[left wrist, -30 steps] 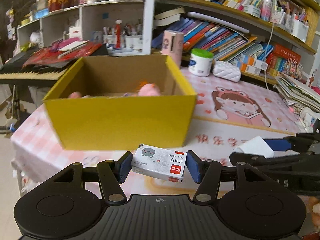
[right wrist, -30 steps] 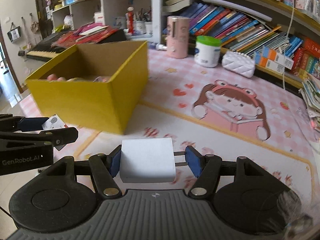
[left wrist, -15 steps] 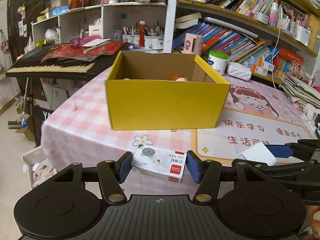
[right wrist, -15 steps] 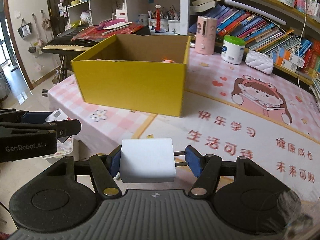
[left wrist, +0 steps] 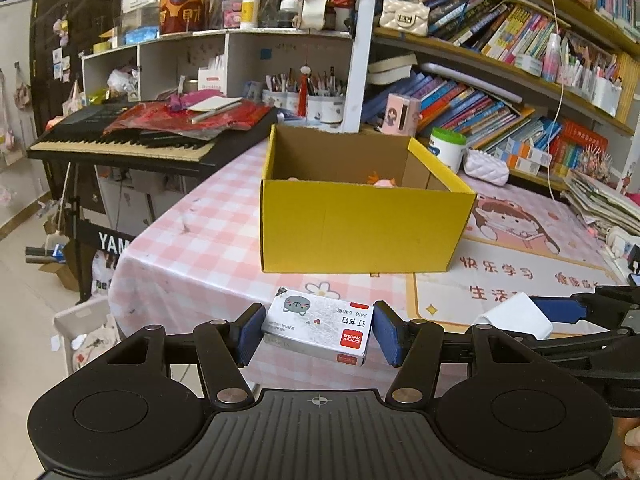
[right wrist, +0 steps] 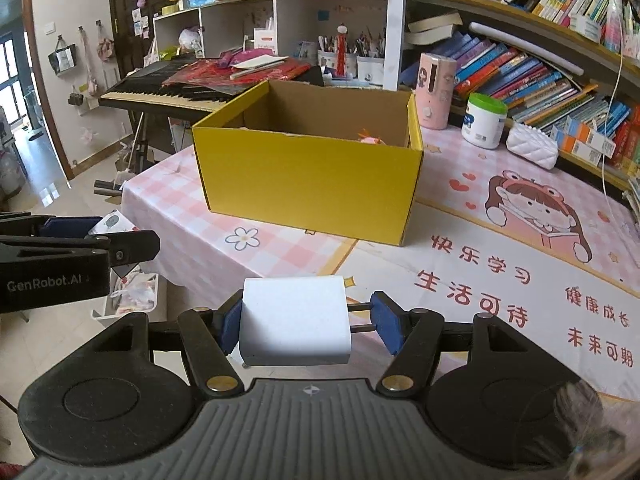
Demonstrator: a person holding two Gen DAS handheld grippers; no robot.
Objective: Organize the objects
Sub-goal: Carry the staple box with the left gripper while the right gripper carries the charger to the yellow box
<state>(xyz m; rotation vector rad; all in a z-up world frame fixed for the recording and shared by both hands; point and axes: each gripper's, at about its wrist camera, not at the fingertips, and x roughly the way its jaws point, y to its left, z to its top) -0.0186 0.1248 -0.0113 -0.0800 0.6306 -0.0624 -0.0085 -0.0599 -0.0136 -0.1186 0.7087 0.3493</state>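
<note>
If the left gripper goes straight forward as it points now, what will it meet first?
Most likely the near yellow wall of the cardboard box, which stands right ahead of the left gripper and the staple box in its jaws. Depth is unclear; the checked tablecloth lies between.

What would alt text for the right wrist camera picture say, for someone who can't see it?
A handheld two-finger gripper clamps a white charger plug in the foreground, above the edge of a pink cartoon tablecloth. Beyond it stands an open yellow cardboard box, with bookshelves and a keyboard piano behind. At left, the other gripper holds a small printed box.
</note>
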